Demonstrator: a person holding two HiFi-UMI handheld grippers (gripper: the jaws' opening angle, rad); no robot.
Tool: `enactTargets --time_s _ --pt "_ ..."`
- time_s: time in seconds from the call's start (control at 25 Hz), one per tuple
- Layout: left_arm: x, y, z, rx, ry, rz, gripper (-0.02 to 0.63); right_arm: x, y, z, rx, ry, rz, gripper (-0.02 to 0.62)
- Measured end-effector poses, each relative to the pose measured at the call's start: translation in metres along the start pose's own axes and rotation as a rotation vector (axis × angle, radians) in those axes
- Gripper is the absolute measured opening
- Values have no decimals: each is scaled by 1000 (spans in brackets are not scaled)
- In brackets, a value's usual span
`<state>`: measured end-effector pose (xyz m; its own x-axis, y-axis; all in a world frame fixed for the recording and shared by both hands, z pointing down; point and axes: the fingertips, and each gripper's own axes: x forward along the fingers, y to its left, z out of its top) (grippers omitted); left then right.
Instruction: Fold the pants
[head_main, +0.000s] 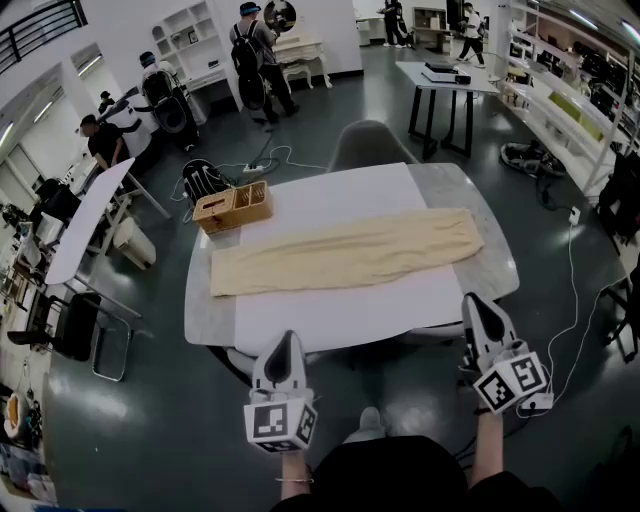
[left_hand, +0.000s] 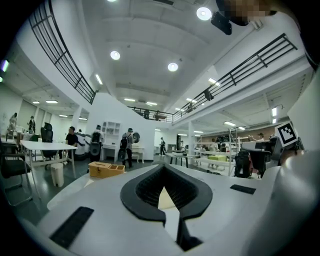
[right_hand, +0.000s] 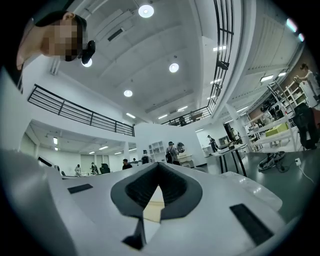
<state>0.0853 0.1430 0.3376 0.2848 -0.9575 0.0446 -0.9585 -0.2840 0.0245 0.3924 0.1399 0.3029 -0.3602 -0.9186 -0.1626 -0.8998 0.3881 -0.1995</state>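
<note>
The pants (head_main: 345, 252) are lying flat across the surface (head_main: 330, 325), stretching from nine to three o'clock, apparently doubled leg on leg, so crosswise folds are seemingly remaining. The left claw (head_main: 286, 340) and right claw (head_main: 473, 302) are hovering near six o'clock, both pressed together, pinching nothing.

Pants (head_main: 345, 250) across table (head_main: 300, 322), box (head_main: 233, 206) behind left end

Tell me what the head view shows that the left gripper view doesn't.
Only the head view: the tan pants laid flat at full length across the table. Only the left gripper view: the round ceiling lights overhead. Both: the left gripper, jaws shut on nothing, and the wooden box.
</note>
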Motion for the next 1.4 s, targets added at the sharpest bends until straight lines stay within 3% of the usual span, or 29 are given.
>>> enactTargets --time_s 0.36,0.56,0.84,1.4 --pt "74 19 -11 -16 14 -49 8 57 -29 -19 -51 34 -40 14" --pt "108 16 -20 -46 49 -81 8 76 -51 -26 -29 44 -68 14" --pt "150 10 -41 -80 105 -107 8 96 -92 -32 -22 28 -182 14" --pt "268 -44 -74 -79 213 -205 8 157 -184 -66 4 145 -234 14"
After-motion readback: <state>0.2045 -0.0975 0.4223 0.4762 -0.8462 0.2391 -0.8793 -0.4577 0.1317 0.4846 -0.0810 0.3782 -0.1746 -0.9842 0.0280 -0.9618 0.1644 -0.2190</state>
